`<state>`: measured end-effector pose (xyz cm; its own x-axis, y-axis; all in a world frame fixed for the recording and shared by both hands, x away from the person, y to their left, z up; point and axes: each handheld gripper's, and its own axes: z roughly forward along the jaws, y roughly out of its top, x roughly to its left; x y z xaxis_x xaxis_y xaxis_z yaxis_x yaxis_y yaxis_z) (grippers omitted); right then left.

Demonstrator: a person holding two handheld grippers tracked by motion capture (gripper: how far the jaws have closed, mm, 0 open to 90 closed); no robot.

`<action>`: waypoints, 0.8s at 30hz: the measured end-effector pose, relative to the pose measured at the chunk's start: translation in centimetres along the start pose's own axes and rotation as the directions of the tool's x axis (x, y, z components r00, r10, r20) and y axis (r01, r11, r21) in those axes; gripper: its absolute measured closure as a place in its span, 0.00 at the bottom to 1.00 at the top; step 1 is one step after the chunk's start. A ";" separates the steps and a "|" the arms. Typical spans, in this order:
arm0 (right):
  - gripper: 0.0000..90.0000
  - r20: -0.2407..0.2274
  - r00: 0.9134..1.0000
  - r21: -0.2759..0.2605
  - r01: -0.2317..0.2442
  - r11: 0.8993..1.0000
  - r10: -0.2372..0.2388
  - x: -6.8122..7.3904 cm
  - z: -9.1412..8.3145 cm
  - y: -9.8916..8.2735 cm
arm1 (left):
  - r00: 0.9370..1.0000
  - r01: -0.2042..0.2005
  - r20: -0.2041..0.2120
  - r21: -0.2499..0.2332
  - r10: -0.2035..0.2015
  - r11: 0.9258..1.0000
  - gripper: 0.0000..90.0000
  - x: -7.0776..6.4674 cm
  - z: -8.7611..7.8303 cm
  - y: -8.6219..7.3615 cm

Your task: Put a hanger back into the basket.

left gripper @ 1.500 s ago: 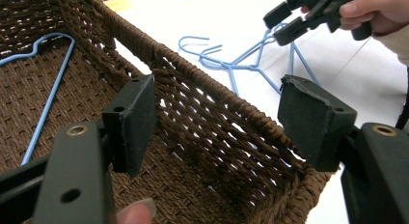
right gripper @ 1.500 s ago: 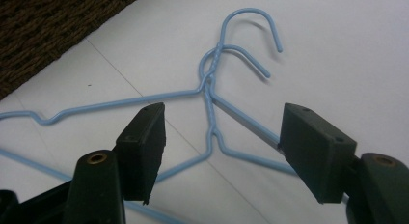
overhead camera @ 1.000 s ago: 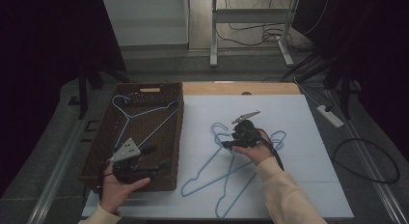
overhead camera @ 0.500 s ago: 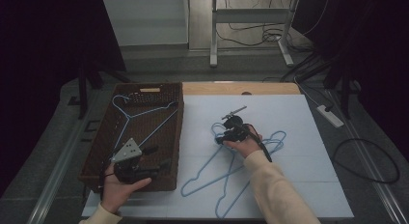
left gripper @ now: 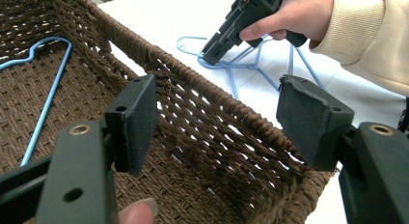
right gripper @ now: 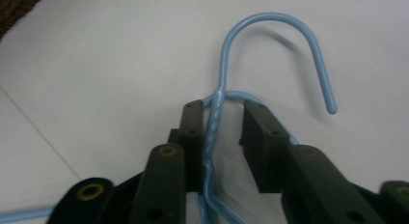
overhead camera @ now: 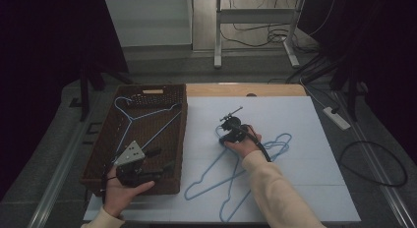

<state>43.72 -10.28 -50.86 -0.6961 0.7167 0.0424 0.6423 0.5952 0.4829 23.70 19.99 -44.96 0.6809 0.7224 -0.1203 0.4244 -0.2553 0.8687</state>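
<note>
Two blue wire hangers lie crossed on the white table top, one with its hook far left, the other to the right. My right gripper points down at the first hanger's twisted neck. Its jaws have just been closing with the neck between them; one pad touches the wire and a gap remains at the other. My left gripper stands open and empty over the near right corner of a brown wicker basket. A third blue hanger lies inside.
The basket's woven wall runs between my left gripper and the right gripper beyond it. A power strip and cables lie on the floor to the right. A metal table frame stands behind.
My right gripper has moved left along the table onto the hanger's neck and its jaws have narrowed. The left gripper has stayed put.
</note>
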 end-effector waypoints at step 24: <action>0.96 -0.029 0.995 -0.124 -0.093 0.988 0.090 0.5 -4.0 -1.4 | 1.000 -0.001 0.001 -0.001 0.001 1.000 0.36 0.0 0.0 0.0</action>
<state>41.17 -12.24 -48.05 -0.6443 0.7566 0.1115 0.6598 0.4762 0.5814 23.71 19.95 -44.95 0.6821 0.7214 -0.1197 0.4227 -0.2555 0.8695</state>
